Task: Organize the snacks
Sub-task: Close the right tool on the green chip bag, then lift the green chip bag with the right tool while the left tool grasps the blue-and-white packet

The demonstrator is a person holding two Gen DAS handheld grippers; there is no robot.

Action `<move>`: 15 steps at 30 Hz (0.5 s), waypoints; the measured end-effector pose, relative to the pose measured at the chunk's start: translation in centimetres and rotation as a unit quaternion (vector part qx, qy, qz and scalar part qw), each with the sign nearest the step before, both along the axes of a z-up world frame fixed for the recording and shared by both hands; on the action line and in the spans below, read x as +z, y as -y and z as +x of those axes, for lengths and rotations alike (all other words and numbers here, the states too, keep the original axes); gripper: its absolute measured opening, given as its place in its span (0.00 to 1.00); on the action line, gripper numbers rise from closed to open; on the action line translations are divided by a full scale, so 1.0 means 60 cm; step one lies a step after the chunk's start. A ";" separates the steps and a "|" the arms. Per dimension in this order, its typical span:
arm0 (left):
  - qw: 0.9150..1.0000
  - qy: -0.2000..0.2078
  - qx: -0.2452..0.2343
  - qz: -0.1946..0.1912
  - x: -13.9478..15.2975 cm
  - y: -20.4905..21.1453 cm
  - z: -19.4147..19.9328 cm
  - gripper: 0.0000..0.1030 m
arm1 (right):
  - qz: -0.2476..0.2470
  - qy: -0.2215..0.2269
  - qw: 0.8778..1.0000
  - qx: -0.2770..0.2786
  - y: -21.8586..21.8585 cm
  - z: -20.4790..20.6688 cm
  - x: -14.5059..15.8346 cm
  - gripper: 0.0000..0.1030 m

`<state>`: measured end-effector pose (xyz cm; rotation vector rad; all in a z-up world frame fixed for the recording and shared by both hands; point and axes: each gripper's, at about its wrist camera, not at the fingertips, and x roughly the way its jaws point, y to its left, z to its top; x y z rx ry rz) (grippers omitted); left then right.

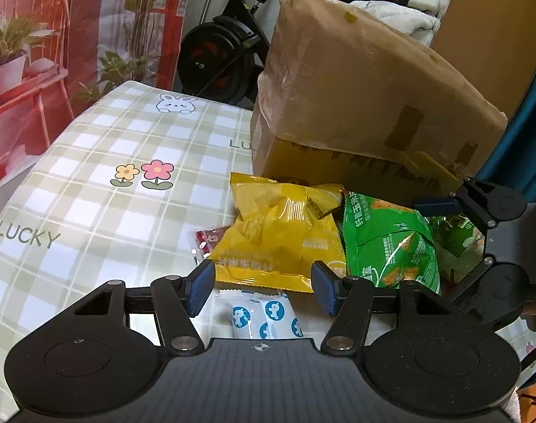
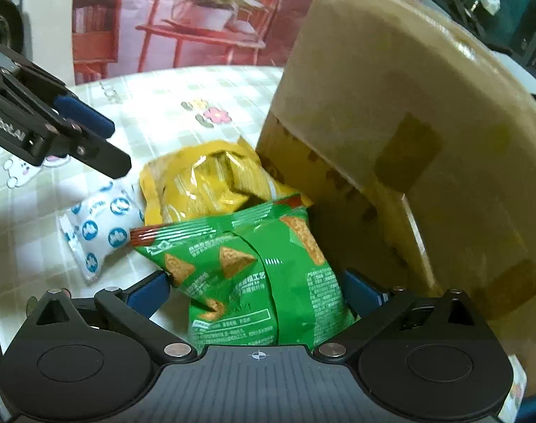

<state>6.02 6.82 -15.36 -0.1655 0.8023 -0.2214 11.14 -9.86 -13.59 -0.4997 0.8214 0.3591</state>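
Left wrist view: left gripper (image 1: pixel 262 287) spread wide, holding nothing, hovering over the near edge of a yellow snack bag (image 1: pixel 278 236), with a white-and-blue packet (image 1: pixel 264 313) on the checked tablecloth (image 1: pixel 91 183) below and between the fingers. A small red packet (image 1: pixel 206 241) pokes out from under the yellow bag's left side. A green snack bag (image 1: pixel 391 243) lies right of the yellow one, and the right gripper (image 1: pixel 454 232) sits around its far side. Behind stands a cardboard box (image 1: pixel 366 91), flap up. Right wrist view: right gripper (image 2: pixel 257 289) straddles the green snack bag (image 2: pixel 253 275), blue pads either side of it; whether they actually pinch the bag, cannot tell. This view looks at the box (image 2: pixel 401 134) opening side-on; the interior is dark, and no snacks can be made out in it. The left gripper (image 2: pixel 91 137) appears at left above the white-and-blue packet (image 2: pixel 98 225). Progress looks early: every visible snack is still piled on the table beside the box, so all remain to be sorted. Only the left view shows the red packet clearly and a further green packet (image 1: pixel 461 239) beyond the right gripper; only the right view shows the box mouth.
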 end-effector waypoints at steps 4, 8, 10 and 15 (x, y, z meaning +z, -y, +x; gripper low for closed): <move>1.000 -0.003 -0.002 0.002 -0.002 0.002 -0.003 0.60 | 0.018 0.012 1.000 -0.016 0.011 -0.013 0.005 0.87; 1.000 -0.007 -0.001 0.004 -0.006 0.001 -0.004 0.60 | 0.049 0.026 0.998 -0.037 0.013 -0.032 0.019 0.63; 1.000 -0.009 -0.001 0.005 -0.007 0.000 -0.005 0.60 | 0.069 0.045 0.995 -0.053 0.016 -0.046 0.030 0.63; 1.000 -0.015 0.005 0.005 -0.013 -0.001 -0.009 0.60 | 0.152 0.081 0.978 -0.122 0.045 -0.076 0.060 0.62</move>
